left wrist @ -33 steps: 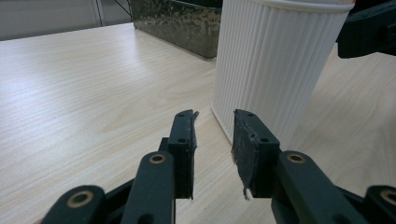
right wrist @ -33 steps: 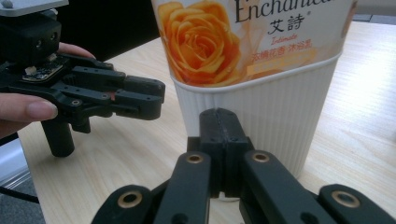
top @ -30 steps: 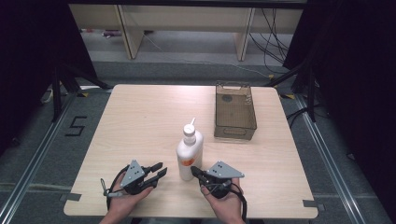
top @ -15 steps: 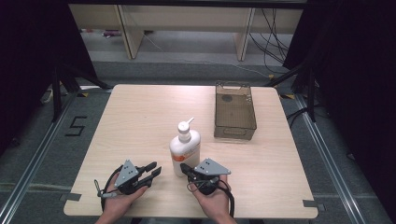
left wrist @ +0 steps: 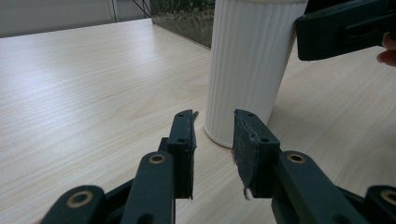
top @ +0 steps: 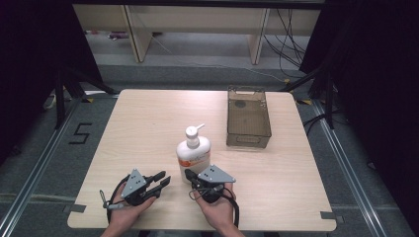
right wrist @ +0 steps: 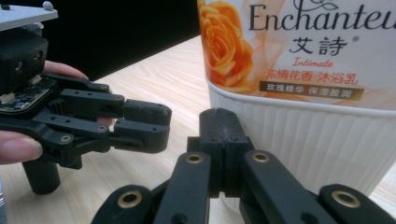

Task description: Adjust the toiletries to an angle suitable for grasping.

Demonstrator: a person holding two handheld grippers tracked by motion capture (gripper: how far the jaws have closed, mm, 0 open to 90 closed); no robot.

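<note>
**Pump bottle approached from both sides, not yet gripped**

High view: A white pump bottle (top: 193, 154) is seen upright near the front middle of the wooden table (top: 148, 118), with its pump head pointing to the right. A clear plastic bin (top: 248, 118) stands well apart from it, farther back and to the right, and appears to be empty. The left gripper (top: 160, 178) is held at the bottle's left, near its base; the right gripper (top: 189, 176) is held just in front of the base, its tip close against the bottle. No lifting is shown: the bottle is resting on the table.

Left gripper view: The jaws of the left gripper (left wrist: 212, 140) are seen parted, with bare table between them. The ribbed white base of the bottle (left wrist: 250, 70) stands just beyond the tips, slightly to the right, and is not enclosed. A corner of the bin (left wrist: 184, 18) is visible behind it.

Right gripper view: The jaws of the right gripper (right wrist: 219, 128) are pressed together with nothing between them, just in front of the bottle's ribbed lower wall (right wrist: 317, 140); whether they touch it cannot be told. The left gripper (right wrist: 140, 123) is seen opposite, open.

The work is judged to be at an early stage: the bottle has been reached but not grasped, and any gripping, lifting or carrying towards the bin is left to be done.
</note>
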